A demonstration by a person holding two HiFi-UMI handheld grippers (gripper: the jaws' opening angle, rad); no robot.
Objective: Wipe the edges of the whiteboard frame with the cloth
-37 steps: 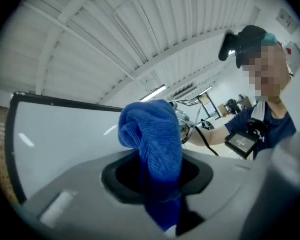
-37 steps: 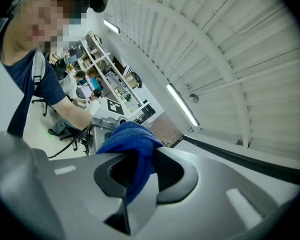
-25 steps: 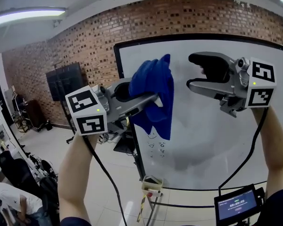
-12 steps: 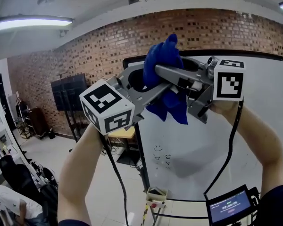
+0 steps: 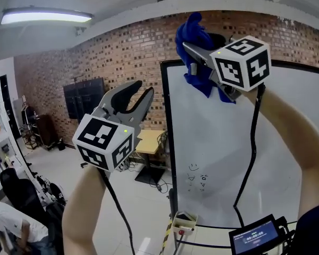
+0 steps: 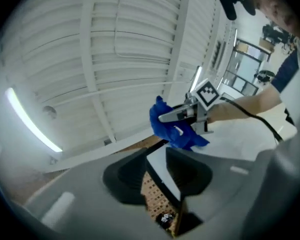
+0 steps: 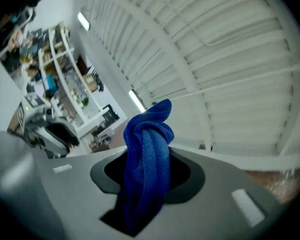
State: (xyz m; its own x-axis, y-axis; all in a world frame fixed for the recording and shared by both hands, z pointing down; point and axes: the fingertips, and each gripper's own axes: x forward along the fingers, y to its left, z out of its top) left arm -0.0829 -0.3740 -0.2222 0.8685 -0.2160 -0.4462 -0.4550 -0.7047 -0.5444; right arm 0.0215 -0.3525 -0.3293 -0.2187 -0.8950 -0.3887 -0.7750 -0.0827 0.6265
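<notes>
Closest to us in the head view, at about eight o'clock, our left gripper [image 5: 142, 87] points up and away with its marker cube toward us. Its jaws stand slightly apart with nothing between them; its own view shows only a narrow gap. At about one o'clock, raised higher, our right gripper [image 5: 194, 49] is closing its jaws on the blue cloth [image 5: 193, 32]. The cloth is bunched into a twisted wad that fills the space between the pads. One end sticks up above the jaws and a loose tail hangs below. Just beyond it, near twelve o'clock, is the upper left corner of the whiteboard [image 5: 223, 158]. Its black frame [image 5: 165, 121] runs down toward six o'clock. We cannot tell whether the cloth touches the frame yet. A few small doodles [image 5: 195, 175] sit low on the white surface. Farther back a brick wall [image 5: 117, 57] crosses from nine to twelve o'clock. From here the main risk, as we judge it, is the wad working loose when dragged along the edge, since only a twisted fold is pinched. The hanging tail could also sweep the board and smear the doodles, or bare jaw could scrape the frame.
</notes>
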